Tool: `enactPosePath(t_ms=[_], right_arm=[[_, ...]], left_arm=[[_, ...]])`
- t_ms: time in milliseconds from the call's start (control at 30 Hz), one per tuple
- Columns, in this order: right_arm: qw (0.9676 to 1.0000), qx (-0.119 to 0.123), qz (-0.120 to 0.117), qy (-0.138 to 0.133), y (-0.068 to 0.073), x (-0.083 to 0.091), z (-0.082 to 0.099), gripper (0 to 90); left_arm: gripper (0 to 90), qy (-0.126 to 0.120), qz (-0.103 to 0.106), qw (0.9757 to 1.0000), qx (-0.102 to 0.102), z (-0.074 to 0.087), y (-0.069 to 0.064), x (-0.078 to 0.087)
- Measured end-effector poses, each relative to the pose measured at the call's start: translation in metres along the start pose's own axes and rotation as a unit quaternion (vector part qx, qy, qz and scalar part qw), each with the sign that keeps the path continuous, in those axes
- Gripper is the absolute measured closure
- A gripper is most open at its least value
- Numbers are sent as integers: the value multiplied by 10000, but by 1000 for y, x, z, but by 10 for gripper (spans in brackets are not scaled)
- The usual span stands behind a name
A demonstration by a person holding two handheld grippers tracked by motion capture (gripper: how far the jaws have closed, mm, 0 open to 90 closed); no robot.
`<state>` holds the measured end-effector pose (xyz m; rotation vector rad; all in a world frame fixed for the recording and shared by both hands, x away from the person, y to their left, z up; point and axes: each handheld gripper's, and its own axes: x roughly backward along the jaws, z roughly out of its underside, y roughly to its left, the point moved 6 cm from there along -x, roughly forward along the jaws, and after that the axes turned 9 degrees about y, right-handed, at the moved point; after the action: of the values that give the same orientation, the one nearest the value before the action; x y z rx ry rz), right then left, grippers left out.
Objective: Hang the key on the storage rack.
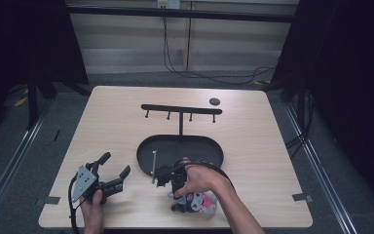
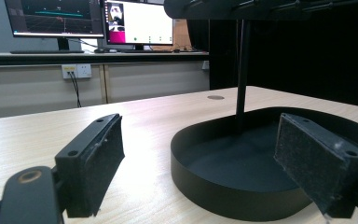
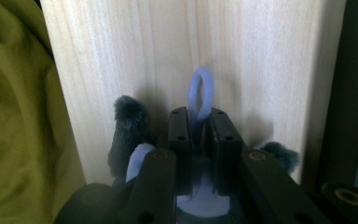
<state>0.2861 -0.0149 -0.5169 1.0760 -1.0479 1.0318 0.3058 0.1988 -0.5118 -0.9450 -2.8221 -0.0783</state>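
Jaws of the right gripper (image 3: pixel 198 135) pinch the pale blue loop (image 3: pixel 200 93) of a plush toy (image 1: pixel 197 202) near the tabletop (image 1: pixel 107 122) front edge; left gripper (image 2: pixel 200 163) jaws spread, black tray (image 2: pixel 242 186) rim just ahead, open wood between

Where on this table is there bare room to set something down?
The table is bare left of the black tray, and along the far edge beyond the hook bar, apart from a small dark disc. The right side is open too. The near edge is crowded: left gripper, right gripper, plush toy.
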Motion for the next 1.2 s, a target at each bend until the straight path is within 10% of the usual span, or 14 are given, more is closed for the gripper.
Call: enactPosePath(t_ms=[267,500,1200], right_arm=[[10000,59,-47,-10,1,-3,-6,752],[9999,91,-83,82,4,-9,-9,872],[9998,-119,18,-153,2,30,17,877]], left_arm=[[153,5,11,10000,-8,0,0,0],[152,12,26,10000,-45,0,0,1],[152,5,28,10000,-33,0,0,0]])
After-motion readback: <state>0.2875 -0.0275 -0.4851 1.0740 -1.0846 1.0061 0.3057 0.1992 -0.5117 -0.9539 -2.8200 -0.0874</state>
